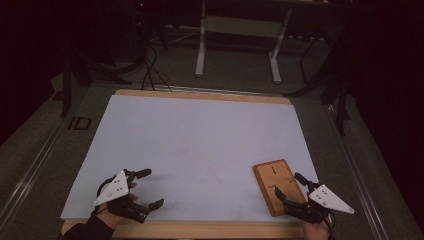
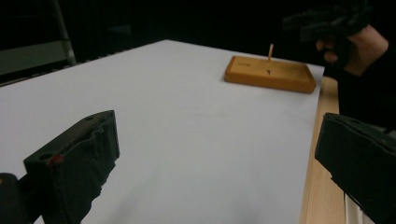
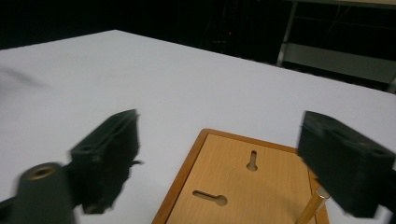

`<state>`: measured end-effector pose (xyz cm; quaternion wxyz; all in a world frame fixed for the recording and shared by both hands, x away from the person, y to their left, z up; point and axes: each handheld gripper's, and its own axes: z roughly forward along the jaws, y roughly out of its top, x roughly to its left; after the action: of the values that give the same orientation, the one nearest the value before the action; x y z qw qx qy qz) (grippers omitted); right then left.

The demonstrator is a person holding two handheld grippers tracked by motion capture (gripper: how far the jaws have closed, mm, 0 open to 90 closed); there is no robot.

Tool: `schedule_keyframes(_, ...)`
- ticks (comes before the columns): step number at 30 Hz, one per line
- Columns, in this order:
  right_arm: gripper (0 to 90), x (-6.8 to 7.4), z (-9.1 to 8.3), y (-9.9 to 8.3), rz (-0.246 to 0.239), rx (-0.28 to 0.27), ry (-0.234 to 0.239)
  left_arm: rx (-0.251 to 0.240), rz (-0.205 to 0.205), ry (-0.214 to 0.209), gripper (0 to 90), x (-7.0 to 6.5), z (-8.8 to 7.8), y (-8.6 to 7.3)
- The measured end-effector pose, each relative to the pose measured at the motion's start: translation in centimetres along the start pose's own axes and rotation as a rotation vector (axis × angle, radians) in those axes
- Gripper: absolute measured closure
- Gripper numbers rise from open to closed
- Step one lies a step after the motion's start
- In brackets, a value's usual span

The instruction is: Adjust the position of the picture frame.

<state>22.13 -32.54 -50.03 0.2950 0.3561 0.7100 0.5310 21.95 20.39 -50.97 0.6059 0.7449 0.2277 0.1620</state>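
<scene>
A shallow wooden tray [image 1: 284, 175] lies near the front right corner of the white board [image 1: 200, 145]. Its floor has two keyhole slots [image 3: 252, 161], and a thin brass peg [image 3: 313, 205] stands in it. My right gripper [image 1: 287, 183] hovers over the tray's near end, open, with its jaws spread wide on either side of the tray [image 3: 233, 177] and nothing between them. The peg rises close beside one jaw, untouched. My left gripper [image 1: 154, 188] is at the front left, open and empty, low over the bare board. Its view shows the tray [image 2: 268, 74] and peg [image 2: 270, 51] far off.
The white board rests on a wooden table whose edge [image 1: 200, 229] shows along the front. In the left gripper view the other hand [image 2: 355, 44] holds its gripper beyond the tray. A metal stand [image 1: 237, 37] and cables sit on the dark floor behind the table.
</scene>
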Motion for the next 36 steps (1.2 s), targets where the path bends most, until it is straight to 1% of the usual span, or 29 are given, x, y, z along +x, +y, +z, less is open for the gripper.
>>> schedule_keyframes(4,13.7,0.0,0.0,0.1,-0.015,0.011,-0.002,-0.011,-0.009,0.005,0.3,0.2,-0.1,0.0)
schedule_keyframes(7,13.4,0.2,0.1,0.2,-0.038,0.034,0.003,-0.009,-0.002,0.008,0.3,0.1,0.0,-0.1)
schedule_keyframes(10,13.3,0.2,0.5,0.4,-0.065,0.059,0.022,-0.015,0.005,0.003,0.3,0.0,0.0,0.0)
schedule_keyframes(12,13.4,0.1,0.6,0.4,-0.060,0.066,0.037,-0.016,0.004,0.000,0.3,0.1,0.0,0.0)
schedule_keyframes(18,13.5,-0.4,1.0,0.6,-0.075,0.070,0.054,-0.030,0.003,-0.005,0.3,0.1,0.0,0.0)
schedule_keyframes(21,13.5,-0.7,1.1,0.9,-0.068,0.071,0.078,-0.030,0.001,-0.006,0.3,0.1,0.0,0.0)
schedule_keyframes(23,12.7,-0.9,1.1,1.0,-0.066,0.076,0.081,-0.028,-0.001,-0.006,0.4,0.1,0.0,0.0)
schedule_keyframes(25,11.2,-1.2,1.1,1.1,-0.040,0.075,0.104,-0.028,-0.002,-0.007,0.3,0.1,0.0,0.0)
schedule_keyframes(26,11.0,-1.4,1.2,1.2,-0.038,0.079,0.089,-0.026,-0.003,-0.008,0.3,0.1,0.0,0.0)
schedule_keyframes(27,10.7,-1.6,1.1,1.2,-0.029,0.070,0.088,-0.024,-0.005,-0.009,0.3,0.1,0.0,0.0)
schedule_keyframes(28,10.4,-1.9,1.1,1.2,-0.021,0.068,0.110,-0.023,-0.005,-0.009,0.3,0.1,0.0,0.0)
schedule_keyframes(29,10.5,-2.1,1.2,1.2,-0.019,0.077,0.103,-0.025,-0.004,-0.009,0.3,0.1,0.1,0.0)
schedule_keyframes(31,13.8,-2.7,1.4,1.0,-0.022,0.106,0.093,-0.025,-0.005,-0.009,0.4,0.1,0.1,0.0)
schedule_keyframes(32,14.0,-3.0,1.5,0.8,-0.024,0.119,0.088,-0.024,-0.003,-0.009,0.3,0.0,0.1,0.0)
schedule_keyframes(33,14.0,-3.0,1.5,0.8,-0.024,0.119,0.088,-0.024,-0.003,-0.009,0.3,0.0,0.1,0.0)
schedule_keyframes(34,14.0,-3.3,1.6,0.6,-0.017,0.134,0.088,-0.024,-0.003,-0.009,0.3,0.0,0.1,0.0)
schedule_keyframes(35,20.9,-3.9,1.9,0.2,-0.011,0.152,0.073,-0.021,-0.001,-0.010,0.3,0.0,0.1,0.0)
schedule_keyframes(36,22.5,-4.1,1.9,0.1,-0.010,0.159,0.069,-0.021,0.000,-0.009,0.4,0.0,0.1,0.0)
